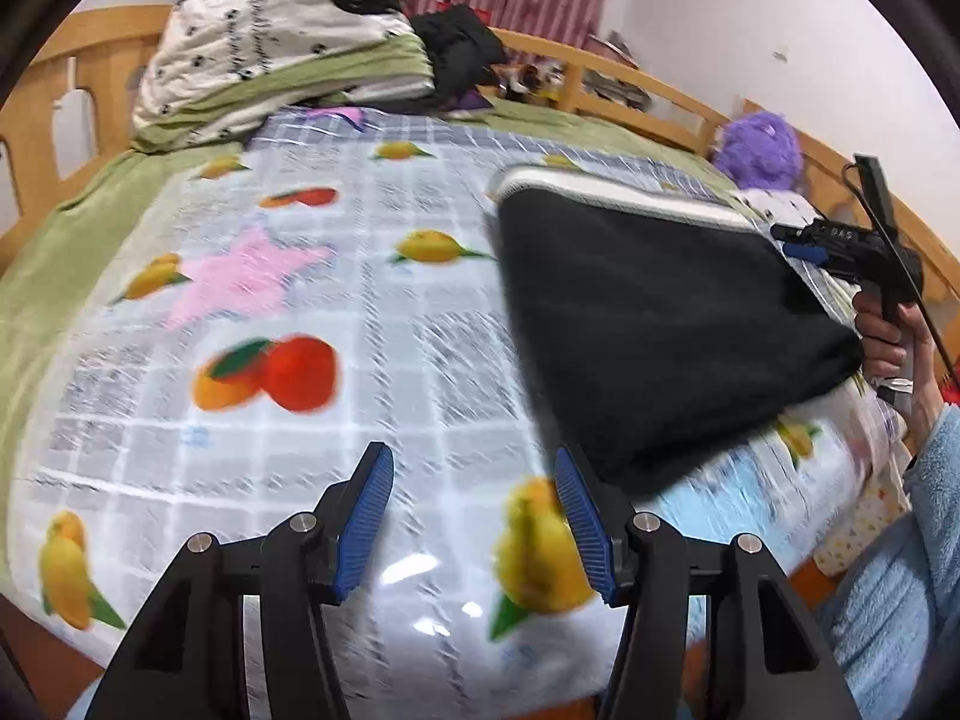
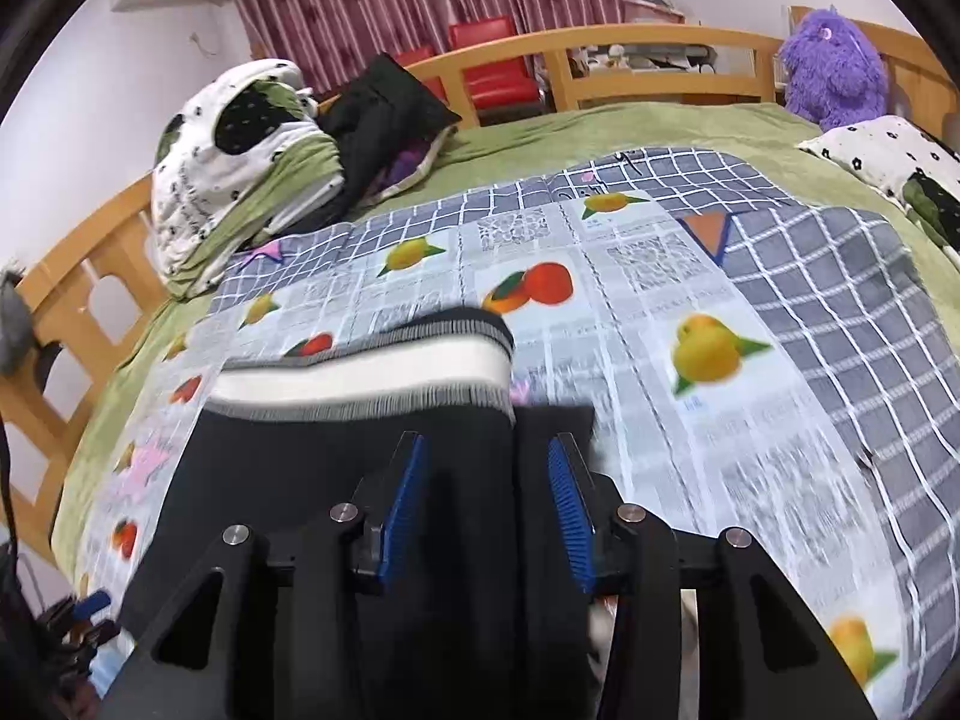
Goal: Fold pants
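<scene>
Pants [image 2: 360, 468], black with a white and grey waistband [image 2: 366, 372], lie folded into a short bundle on the fruit-print blanket [image 2: 690, 420]. In the right wrist view the bundle sits right under and ahead of your right gripper [image 2: 489, 504]. Its blue fingers [image 2: 405, 504] are spread, and the dark cloth shows between them, but the pads do not squeeze it. So the pants are let go there.

In the left wrist view the bundle is off to the right of your left gripper [image 1: 474, 522], with one corner just past the right-hand finger. Those fingers are spread too, and only blanket shows between them.

The fold looks almost done, I think. To do this step well, lift both grippers away slowly so no finger snags the cloth and drags the top layer. Look at the edges. If a corner sticks out, nudge it flat with one finger tip. Keep the waistband lined up on top.

Farther off, past the fingers, are the heap of bedding [image 2: 240, 168] and the purple plush toy [image 2: 834, 66].
</scene>
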Demonstrator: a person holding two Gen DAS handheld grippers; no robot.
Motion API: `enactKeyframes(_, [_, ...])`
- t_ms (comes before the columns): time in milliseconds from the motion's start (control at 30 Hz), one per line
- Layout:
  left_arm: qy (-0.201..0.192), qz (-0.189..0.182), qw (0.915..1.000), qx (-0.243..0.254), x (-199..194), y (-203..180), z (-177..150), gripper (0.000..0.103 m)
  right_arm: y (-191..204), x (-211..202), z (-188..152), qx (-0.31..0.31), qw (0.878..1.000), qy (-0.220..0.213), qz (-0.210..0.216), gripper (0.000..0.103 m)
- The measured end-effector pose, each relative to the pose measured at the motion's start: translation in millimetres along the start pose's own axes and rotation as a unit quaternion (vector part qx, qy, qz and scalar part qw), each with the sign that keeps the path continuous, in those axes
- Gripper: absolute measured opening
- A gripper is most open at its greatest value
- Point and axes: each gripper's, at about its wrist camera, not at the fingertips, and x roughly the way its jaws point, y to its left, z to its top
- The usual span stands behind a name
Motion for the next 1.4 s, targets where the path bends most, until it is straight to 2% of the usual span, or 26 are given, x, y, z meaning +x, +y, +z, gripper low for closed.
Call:
enactKeyframes(67, [-0.008,-0.003,0.9998,-0.018,-3,9,8,0.054,5,23,12,-0.009,1.0,0.017,-0.002,0.048])
enactKeyframes(100, [-0.011,-0.006,0.9995,-0.029,-3,14,14,0.054,7,39,16,-0.019,0.999,0.046,-0.02,0.044])
enactKeyframes(133, [-0.013,-0.009,0.9992,-0.036,-4,16,18,0.054,9,52,17,-0.025,0.997,0.074,-0.028,0.034])
enactKeyframes(167, [-0.016,-0.012,0.9989,-0.042,-4,18,22,0.054,9,58,17,-0.029,0.996,0.075,-0.025,0.023])
enactKeyframes(200, [-0.018,-0.014,0.9987,-0.045,-4,20,27,0.054,9,55,16,-0.032,0.998,0.06,-0.016,0.015])
enactKeyframes(300, [-0.024,-0.018,0.9991,-0.032,-2,15,34,0.054,-5,20,20,0.003,0.999,0.004,0.041,0.014])
enactKeyframes(333, [-0.024,-0.019,0.9992,-0.026,-1,12,35,0.054,-9,9,22,0.0,0.999,-0.006,0.038,0.014])
enactKeyframes(367, [-0.023,-0.023,0.9992,-0.022,2,8,37,0.054,-11,2,24,-0.017,1.0,-0.014,0.015,0.014])
enactKeyframes(433, [-0.016,-0.04,0.9989,-0.018,7,0,37,0.055,-21,8,23,-0.019,1.0,-0.005,-0.015,0.014])
enactKeyframes(500, [0.005,-0.06,0.9982,-0.002,17,-14,37,0.055,-35,32,15,-0.002,0.999,0.034,-0.025,0.019])
enactKeyframes(567, [0.011,-0.071,0.9974,0.009,19,-26,34,0.055,-40,39,9,0.003,0.999,0.035,-0.031,0.025])
enactKeyframes(667, [0.002,-0.084,0.9964,0.01,17,-36,34,0.056,-43,15,8,0.021,0.999,0.028,-0.022,0.029])
enactKeyframes(767, [0.01,-0.102,0.9947,-0.011,27,-40,43,0.056,-47,-14,-8,0.034,0.999,0.018,-0.017,0.047])
enactKeyframes(900, [0.031,-0.108,0.9936,-0.018,61,-49,58,0.056,-52,-27,-38,0.045,0.997,0.057,0.014,0.047])
enactKeyframes(967, [0.041,-0.104,0.9935,-0.024,79,-47,68,0.056,-49,-15,-51,0.038,0.996,0.086,0.01,0.047])
enactKeyframes(1033, [0.059,-0.107,0.9915,-0.043,102,-41,79,0.056,-52,-12,-55,0.045,0.996,0.071,0.012,0.051])
enactKeyframes(1100, [0.095,-0.127,0.9853,-0.064,130,-35,91,0.056,-58,-6,-51,0.059,0.995,0.072,0.019,0.051])
enactKeyframes(1167, [0.109,-0.141,0.9817,-0.066,145,-33,96,0.055,-62,1,-45,0.063,0.995,0.074,0.021,0.051])
enactKeyframes(1200, [0.109,-0.144,0.9812,-0.068,151,-33,99,0.054,-62,6,-42,0.06,0.995,0.077,0.022,0.05])
enactKeyframes(1233, [0.108,-0.148,0.9807,-0.068,155,-33,101,0.049,-62,11,-37,0.053,0.995,0.08,0.027,0.047])
enactKeyframes(1267, [0.11,-0.154,0.9795,-0.069,159,-34,102,0.04,-61,15,-33,0.047,0.995,0.081,0.034,0.035])
enactKeyframes(1300, [0.111,-0.158,0.9785,-0.073,163,-34,104,0.035,-59,20,-28,0.045,0.994,0.084,0.045,0.033])
enactKeyframes(1333, [0.105,-0.161,0.9783,-0.078,163,-34,105,0.02,-57,21,-27,0.041,0.995,0.083,0.04,0.032])
enactKeyframes(1367, [0.087,-0.171,0.9781,-0.08,160,-32,107,0.012,-54,22,-27,0.034,0.996,0.078,0.034,0.031])
enactKeyframes(1400, [0.076,-0.171,0.9795,-0.075,154,-32,110,0.011,-51,20,-27,0.032,0.997,0.07,0.03,0.028])
